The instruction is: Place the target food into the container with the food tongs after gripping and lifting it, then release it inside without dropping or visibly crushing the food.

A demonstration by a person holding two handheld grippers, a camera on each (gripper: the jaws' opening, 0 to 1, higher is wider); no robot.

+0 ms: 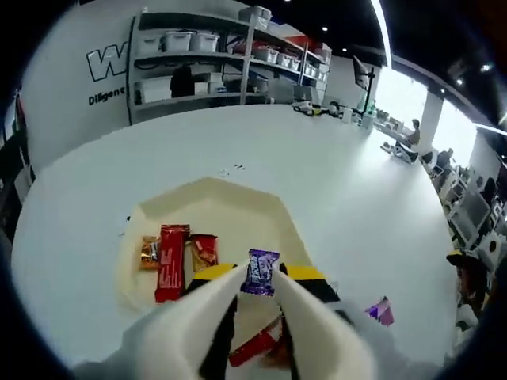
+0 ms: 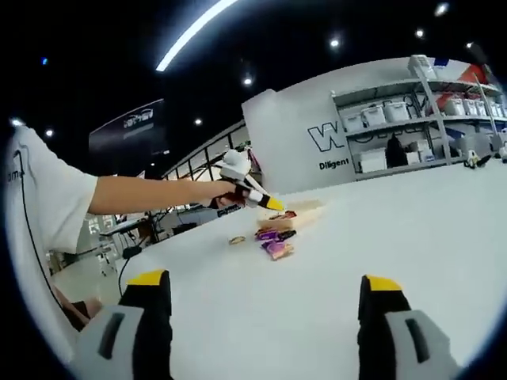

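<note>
The left gripper (image 1: 257, 297) carries white tongs (image 1: 317, 332) with yellow-and-black jaw tips; the person wears a white short sleeve (image 2: 43, 198).

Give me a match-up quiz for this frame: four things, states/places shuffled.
Things:
1. purple candy
2. long red bar
3. right gripper
4. shelves

States/places:
A. lying in the tray, beside two smaller wrappers
B. open, nothing between its jaws, over the white table
C. pinched at the tips of the white tongs, above the tray
D. against the far wall, holding bins

Pairs: 1-C, 2-A, 3-B, 4-D
</note>
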